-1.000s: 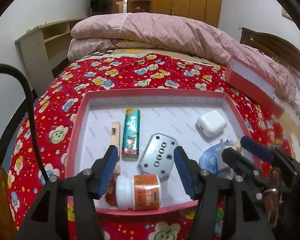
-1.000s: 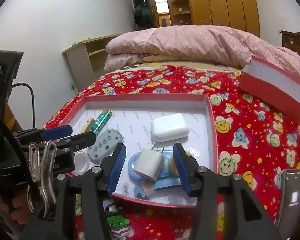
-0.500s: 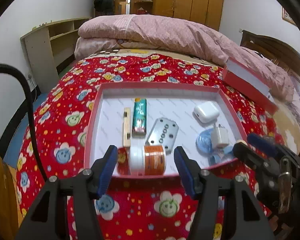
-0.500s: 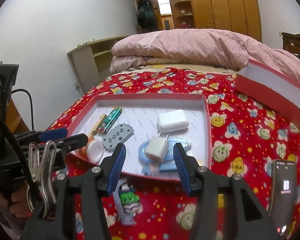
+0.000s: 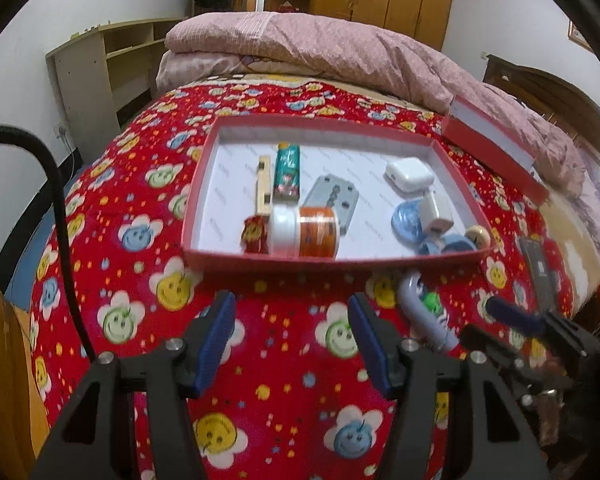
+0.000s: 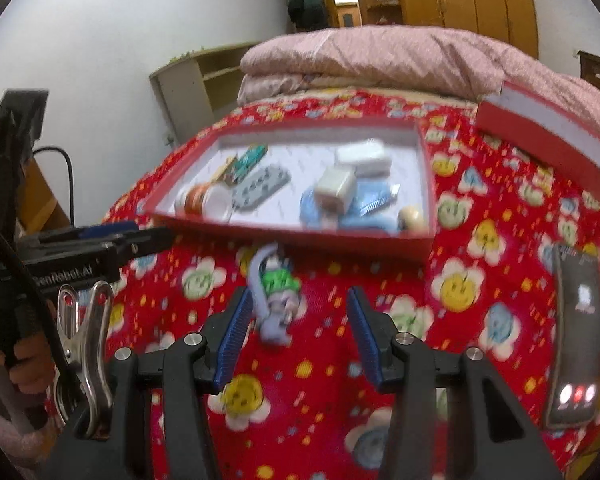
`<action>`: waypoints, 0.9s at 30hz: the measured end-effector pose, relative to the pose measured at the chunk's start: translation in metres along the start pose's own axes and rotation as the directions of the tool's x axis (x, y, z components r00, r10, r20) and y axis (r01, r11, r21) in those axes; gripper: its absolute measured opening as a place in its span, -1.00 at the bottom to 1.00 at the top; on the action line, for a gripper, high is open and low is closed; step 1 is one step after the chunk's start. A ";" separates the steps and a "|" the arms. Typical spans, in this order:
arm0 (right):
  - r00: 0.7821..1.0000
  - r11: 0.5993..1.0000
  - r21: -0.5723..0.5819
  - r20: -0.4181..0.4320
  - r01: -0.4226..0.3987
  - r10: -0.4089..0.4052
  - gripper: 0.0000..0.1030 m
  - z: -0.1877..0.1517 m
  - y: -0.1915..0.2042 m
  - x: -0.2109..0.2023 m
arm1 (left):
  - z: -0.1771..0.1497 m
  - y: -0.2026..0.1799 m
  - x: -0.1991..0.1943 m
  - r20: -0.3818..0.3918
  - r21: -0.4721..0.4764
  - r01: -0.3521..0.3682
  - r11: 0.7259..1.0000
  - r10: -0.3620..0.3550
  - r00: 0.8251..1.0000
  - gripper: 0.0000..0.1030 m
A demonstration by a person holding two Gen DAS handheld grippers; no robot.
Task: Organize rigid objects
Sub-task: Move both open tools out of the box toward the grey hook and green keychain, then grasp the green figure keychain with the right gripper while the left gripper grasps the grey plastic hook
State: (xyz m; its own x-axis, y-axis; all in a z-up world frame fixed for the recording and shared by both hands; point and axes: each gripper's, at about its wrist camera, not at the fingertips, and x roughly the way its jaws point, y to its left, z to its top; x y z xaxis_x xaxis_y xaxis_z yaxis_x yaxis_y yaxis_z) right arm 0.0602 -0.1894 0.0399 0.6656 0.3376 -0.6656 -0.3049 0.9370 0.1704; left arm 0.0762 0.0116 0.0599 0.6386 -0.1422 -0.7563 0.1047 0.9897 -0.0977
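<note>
A red tray [image 5: 204,184] [image 6: 284,236] lies on the red flowered bedspread. It holds a white and orange pill bottle [image 5: 304,232] on its side, a teal lighter [image 5: 287,172], a wooden strip [image 5: 264,186], a grey metal plate [image 5: 334,198], a white earbud case [image 5: 408,170], a white charger plug [image 6: 334,190] on blue items, and other small things. A small toy figure [image 6: 274,300] [image 5: 426,312] lies on the bedspread in front of the tray. My left gripper [image 5: 292,340] is open and empty, well short of the tray. My right gripper [image 6: 296,332] is open and empty, just behind the toy.
A phone [image 6: 578,336] with a lit screen lies on the bedspread to the right. A red box lid [image 5: 492,140] leans by the pink folded quilt [image 5: 320,52] at the back. A wooden shelf [image 5: 100,68] stands left of the bed.
Both grippers have pulled back from the tray towards the near edge of the bed. The tray now sits farther away, and the toy figure has come into view in front of it.
</note>
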 end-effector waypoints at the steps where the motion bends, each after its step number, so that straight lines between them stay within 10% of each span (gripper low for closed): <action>1: 1.000 1.000 -0.001 -0.012 -0.007 0.007 -0.03 -0.003 0.001 0.002 | -0.003 0.001 0.000 -0.004 -0.002 0.000 1.000 0.000 1.000 0.20; 17: 0.993 0.989 -0.111 -0.080 -0.093 0.084 -0.90 -0.014 0.030 0.021 | -0.022 0.021 0.001 -0.031 -0.036 -0.012 0.999 0.010 0.999 0.20; 27: 0.962 0.963 -0.088 -0.121 -0.256 0.245 -0.64 -0.016 0.043 0.019 | -0.022 0.021 -0.001 -0.033 -0.030 -0.012 0.999 0.011 0.999 0.20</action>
State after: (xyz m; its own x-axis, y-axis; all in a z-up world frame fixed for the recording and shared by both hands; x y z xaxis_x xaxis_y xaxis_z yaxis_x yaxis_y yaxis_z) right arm 0.0489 -0.1442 0.0230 0.4828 0.5436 -0.6866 -0.5240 0.8075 0.2708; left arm 0.0609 0.0329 0.0445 0.6142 -0.1309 -0.7782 0.0740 0.9914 -0.1083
